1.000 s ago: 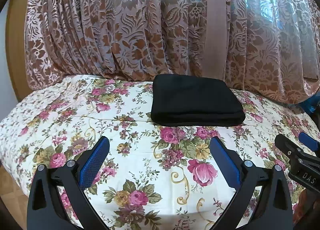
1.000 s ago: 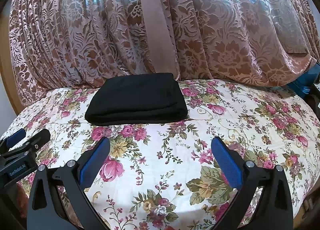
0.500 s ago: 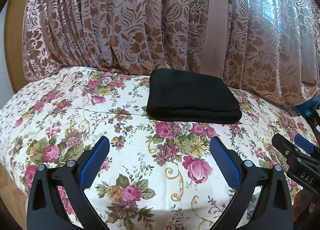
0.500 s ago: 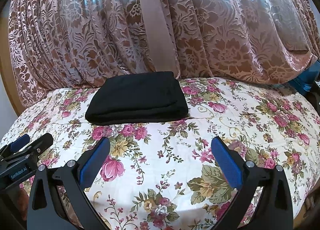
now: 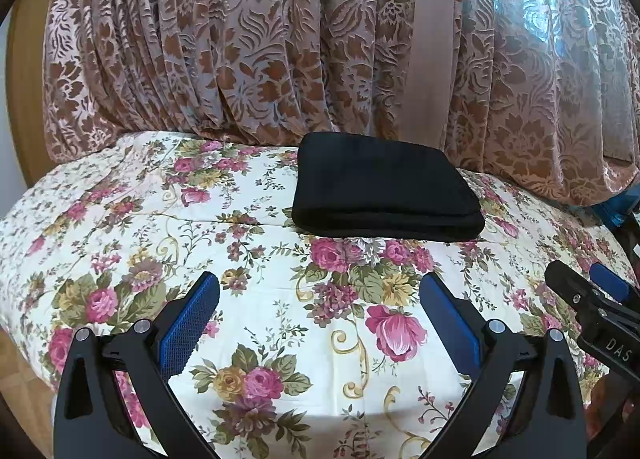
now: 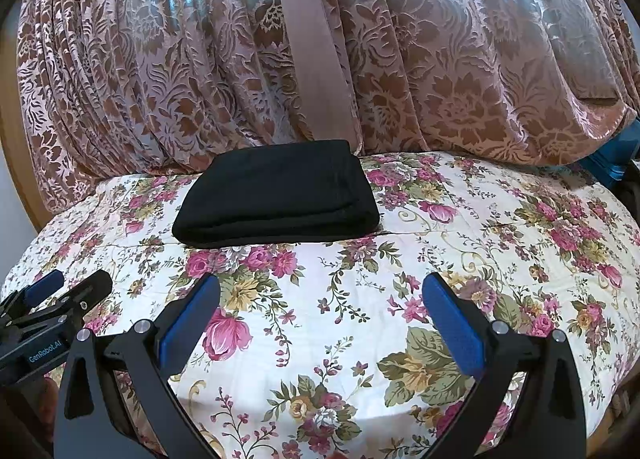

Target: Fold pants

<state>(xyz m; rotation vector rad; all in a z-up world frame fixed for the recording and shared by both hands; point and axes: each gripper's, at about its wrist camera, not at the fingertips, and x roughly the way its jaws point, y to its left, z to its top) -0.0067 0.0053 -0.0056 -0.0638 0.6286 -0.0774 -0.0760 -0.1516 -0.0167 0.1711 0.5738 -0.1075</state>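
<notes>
Black pants (image 5: 384, 187) lie folded into a neat rectangular stack at the back of a floral bedspread (image 5: 280, 299); they also show in the right wrist view (image 6: 280, 195). My left gripper (image 5: 320, 291) is open and empty, held back from the stack near the bed's front. My right gripper (image 6: 320, 291) is open and empty too, also back from the stack. Each gripper shows at the edge of the other's view: the right one (image 5: 588, 291), the left one (image 6: 68, 291).
A brown and pink patterned curtain (image 5: 280, 39) hangs right behind the bed and touches its back edge. A blue object (image 6: 612, 167) sits at the far right by the curtain. Wooden floor (image 5: 20, 391) shows at lower left.
Both views have shifted slightly: the pants sit a little lower and further back in frame. Both grippers stay open and empty.
</notes>
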